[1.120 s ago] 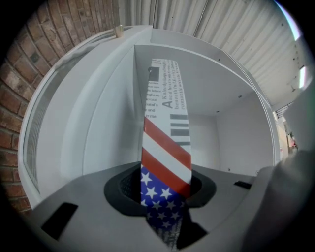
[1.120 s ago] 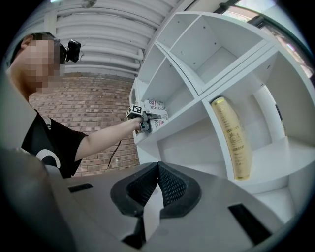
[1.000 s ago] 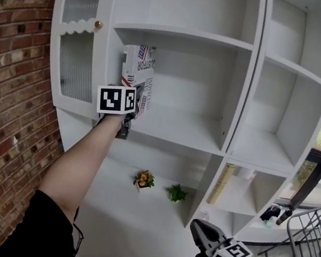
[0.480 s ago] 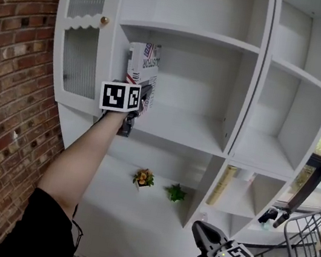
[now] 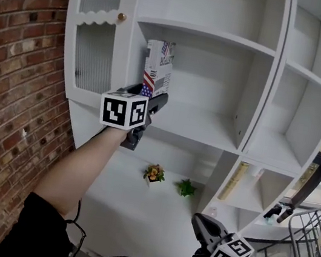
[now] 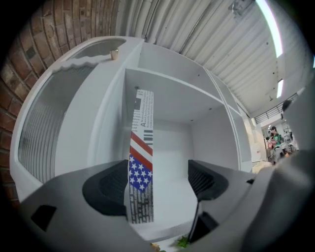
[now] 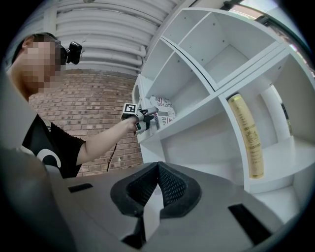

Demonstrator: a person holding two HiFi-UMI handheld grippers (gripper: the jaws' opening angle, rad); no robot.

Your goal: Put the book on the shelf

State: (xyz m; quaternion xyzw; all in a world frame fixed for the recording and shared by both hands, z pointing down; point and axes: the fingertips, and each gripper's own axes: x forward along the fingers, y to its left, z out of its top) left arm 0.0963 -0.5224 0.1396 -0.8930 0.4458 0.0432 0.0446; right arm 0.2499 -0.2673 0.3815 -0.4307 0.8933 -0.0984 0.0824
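Right gripper [image 5: 206, 230]: lowest and nearest, at 5 o'clock in the head view. Its jaws are pressed together with nothing between them. It is parked clear of the work, evidently not needed for this step.

Left gripper [image 6: 157, 184]: extended at arm's length toward 11 o'clock, level with the middle shelf. Its jaws are opening and stand wide. The book's edge is between them, just beside the left pad, and the right pad is well apart from it. No squeeze is evident, which suggests a release.

White book with a stars-and-stripes band [image 6: 141, 162]: upright on the white wooden shelf [image 5: 201, 126]. It sits at the compartment's 9 o'clock side, close against the left partition. That wall probably props it so that it stands unaided.

Judgement: placement is essentially complete. A straight withdrawal is advisable, since a sideways drag on the left pad could topple the book.

Beyond: the compartment's rear panel is bare.
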